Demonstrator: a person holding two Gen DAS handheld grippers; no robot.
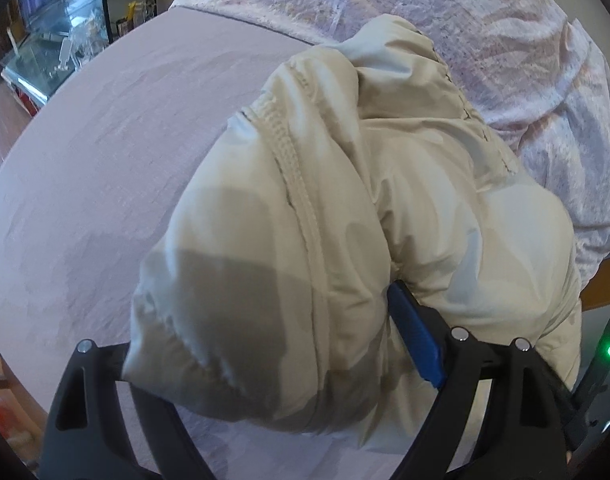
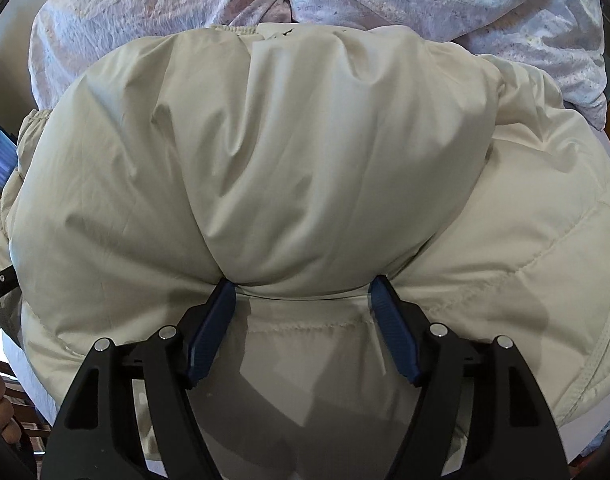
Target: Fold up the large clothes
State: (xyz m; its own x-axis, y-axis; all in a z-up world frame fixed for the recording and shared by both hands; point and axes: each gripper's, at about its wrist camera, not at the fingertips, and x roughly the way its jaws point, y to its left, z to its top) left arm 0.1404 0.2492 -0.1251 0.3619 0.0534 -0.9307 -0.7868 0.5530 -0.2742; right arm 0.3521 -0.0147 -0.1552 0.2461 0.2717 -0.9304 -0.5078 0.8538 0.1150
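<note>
Pressing down on a cream puffer jacket (image 2: 265, 152) that lies bunched on the pink-sheeted bed (image 1: 85, 160), beside a crumpled patterned quilt (image 1: 465, 20). Right tongs (image 2: 301, 292): jaws apart, blue pads (image 2: 211, 328) nudging a puffy fold w/o pinching it; nothing gripped. Left tongs (image 1: 265, 344): spread wide astride the jacket's rounded end, one pad hidden under fabric, so grip can't be confirmed; reads as open. Advice: squeeze air out first, catch a seam or hem rather than slick padding, keep both sides level so the fold lands square.
</note>
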